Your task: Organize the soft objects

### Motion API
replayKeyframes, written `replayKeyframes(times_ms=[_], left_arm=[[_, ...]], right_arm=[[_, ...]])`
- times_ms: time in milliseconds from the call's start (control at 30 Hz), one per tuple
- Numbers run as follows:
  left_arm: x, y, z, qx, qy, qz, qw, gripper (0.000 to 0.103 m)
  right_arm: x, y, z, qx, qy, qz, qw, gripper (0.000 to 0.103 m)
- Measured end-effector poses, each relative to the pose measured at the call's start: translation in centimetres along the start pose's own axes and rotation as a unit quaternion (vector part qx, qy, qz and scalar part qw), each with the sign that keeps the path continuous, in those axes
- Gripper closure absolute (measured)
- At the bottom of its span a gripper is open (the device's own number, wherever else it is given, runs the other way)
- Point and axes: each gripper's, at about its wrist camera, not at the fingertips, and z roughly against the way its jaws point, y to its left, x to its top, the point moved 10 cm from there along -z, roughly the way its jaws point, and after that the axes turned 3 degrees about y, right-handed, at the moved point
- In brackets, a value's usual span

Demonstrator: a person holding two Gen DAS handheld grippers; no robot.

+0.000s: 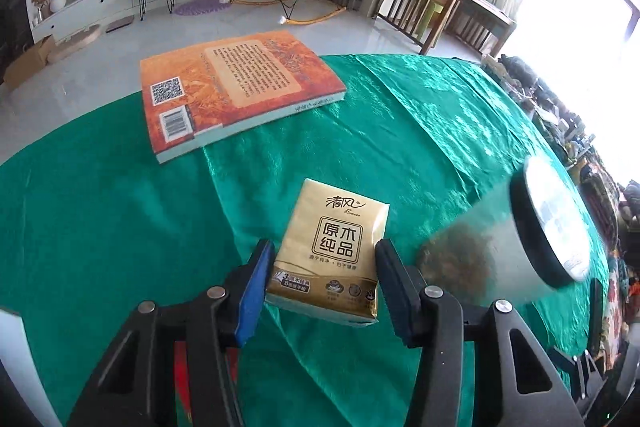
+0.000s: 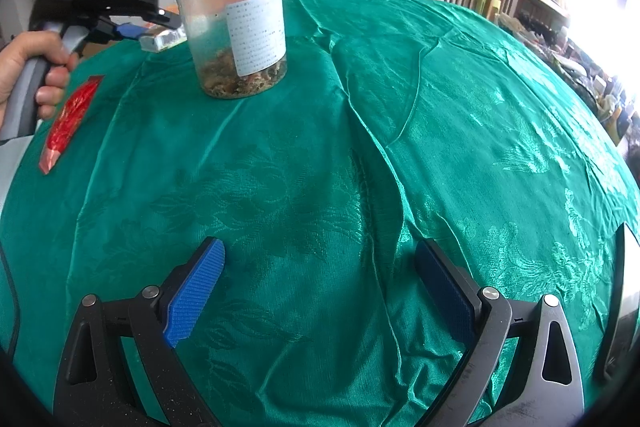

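My left hand-held gripper (image 1: 324,271) has its two pads pressed on the sides of a tissue pack (image 1: 334,247); the pack sits between them, tilted, and its lower end is lifted off the green cloth (image 1: 100,227). The pack is beige and gold with dark printed characters on its face. My right hand-held gripper (image 2: 318,291) has its jaws wide apart, with nothing between them, only the cloth below. In the right wrist view I see my left hand (image 2: 28,75) around the grey handle of the left tool, at the far left edge. Just right of the pack stands a clear jar (image 2: 230,23) with a black lid, a white label and some brown dried stuff at the bottom; in the left view it is blurred. Behind the pack, well apart from it, an orange book (image 1: 236,87) lies flat at the far edge of the counter, back cover up. A red packet (image 2: 72,119) lies on the cloth near my left hand.
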Motion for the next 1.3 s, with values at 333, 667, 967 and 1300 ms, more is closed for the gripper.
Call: replayKeyframes(times_ms=[333, 667, 967, 1300], left_arm=[[-10.8, -13.2, 5.7, -0.106, 0.029, -0.054, 0.9925, 0.058], [-10.0, -9.1, 9.1, -0.042, -0.02, -0.012, 0.9988, 0.017], [-10.2, 4.4, 8.1, 0.093, -0.004, 0.026, 0.9953, 0.006], [-11.2, 7.5, 0.1, 0.144, 0.033, 0.038, 0.9883, 0.004]], right_arm=[[-2.0, -3.1, 2.0, 0.009, 0.008, -0.092, 0.996, 0.007], [-2.5, -3.7, 2.3, -0.005, -0.008, -0.095, 0.995, 0.006], [-2.5, -3.5, 1.9, -0.042, -0.005, -0.07, 0.997, 0.005], [-2.7, -3.5, 2.2, -0.03, 0.001, -0.069, 0.997, 0.006]])
